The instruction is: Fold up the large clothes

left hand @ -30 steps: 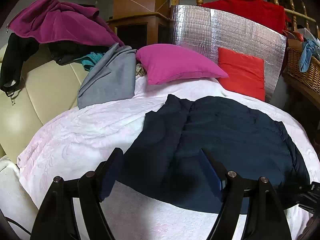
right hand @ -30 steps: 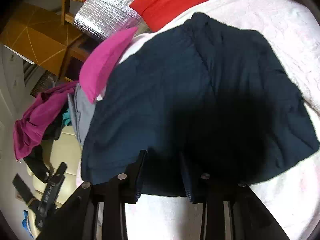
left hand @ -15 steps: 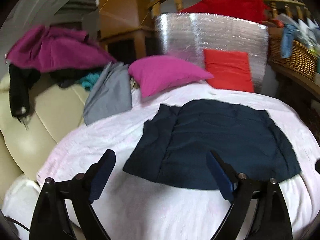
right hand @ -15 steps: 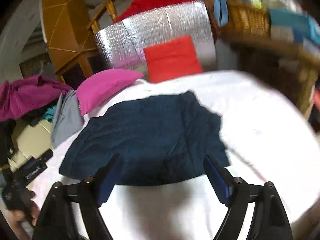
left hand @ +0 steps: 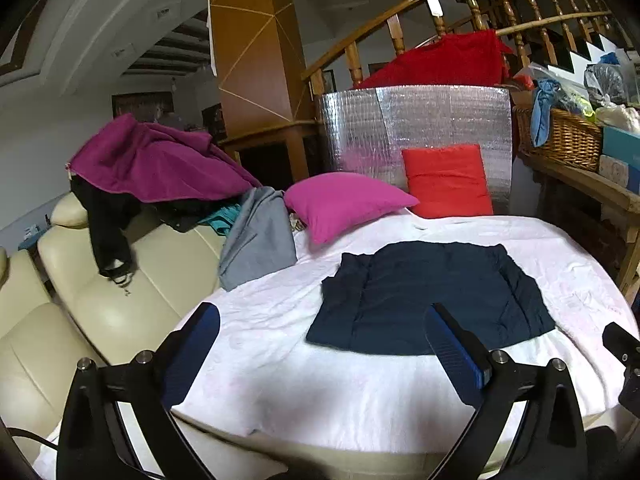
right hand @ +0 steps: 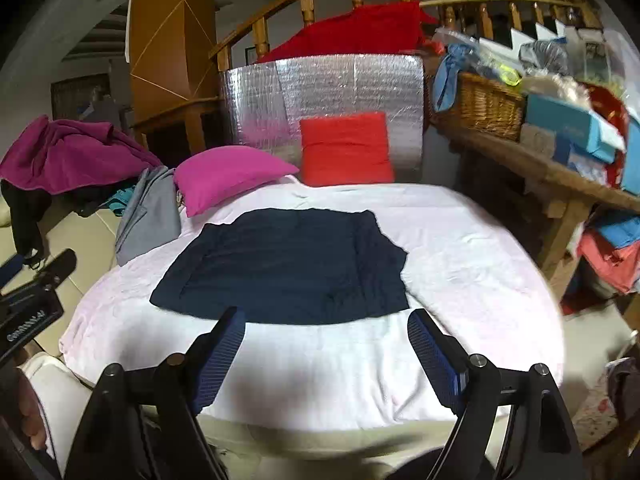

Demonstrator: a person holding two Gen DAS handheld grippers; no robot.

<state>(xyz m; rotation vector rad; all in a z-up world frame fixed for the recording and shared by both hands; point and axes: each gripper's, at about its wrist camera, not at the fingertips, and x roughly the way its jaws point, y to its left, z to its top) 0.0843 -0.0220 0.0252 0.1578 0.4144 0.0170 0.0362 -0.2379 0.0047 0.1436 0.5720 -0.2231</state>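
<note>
A dark navy garment [left hand: 432, 296] lies folded into a flat rectangle on the white-covered bed [left hand: 320, 368]; it also shows in the right wrist view [right hand: 292, 264]. My left gripper [left hand: 320, 356] is open and empty, held back above the bed's near edge, short of the garment. My right gripper [right hand: 326, 354] is also open and empty, just short of the garment's near edge. Part of the right gripper shows at the right edge of the left wrist view [left hand: 624, 360], and the left gripper's body shows at the left of the right wrist view [right hand: 32, 296].
A magenta pillow [left hand: 344, 200] and a red cushion [left hand: 446, 180] sit at the bed's far end against a silver foil panel [left hand: 416, 128]. A grey garment [left hand: 260, 236] and purple and black clothes [left hand: 148, 164] drape the cream sofa [left hand: 100, 300] on the left. A wicker basket [right hand: 480, 104] stands on a wooden bench to the right.
Both grippers have pulled back and up from the navy garment toward the bed's near edge. The right gripper's jaws have opened wide. The garment lies still and flat.
</note>
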